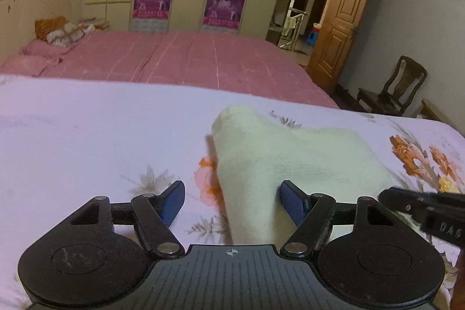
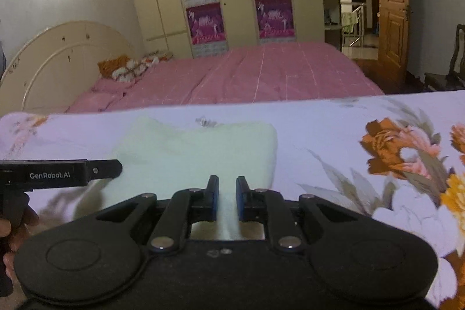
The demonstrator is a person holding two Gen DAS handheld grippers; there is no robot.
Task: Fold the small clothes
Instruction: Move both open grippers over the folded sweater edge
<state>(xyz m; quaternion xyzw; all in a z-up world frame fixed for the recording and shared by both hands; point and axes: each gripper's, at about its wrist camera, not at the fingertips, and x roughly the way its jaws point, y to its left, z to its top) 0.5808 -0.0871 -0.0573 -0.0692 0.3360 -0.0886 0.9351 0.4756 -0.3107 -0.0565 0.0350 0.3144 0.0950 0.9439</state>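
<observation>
Your cloth (image 1: 290, 159) lies on the flowery sheet (image 1: 87, 135), right in front of both tools. It is pale and soft, and part of it looks lifted and a bit blurry. Your right gripper (image 2: 227, 193) has its fingers close together with a strip of cloth running between them. The gap is small, so it looks like it is pinching the cloth, but you cannot be fully sure the pads are biting. Your left gripper (image 1: 232, 202) has its fingers wide apart, and the near end of the cloth sits between them, touching the right pad (image 1: 292, 204). It holds nothing yet. To do this step well, close the left fingers on that near edge, and take just a little cloth, not a big bunch. Keep both tools level, so the edge stays straight. Then lift gently and bring the near edge over to meet the far edge. Go slowly, so the cloth does not slip out or drag the sheet along.
</observation>
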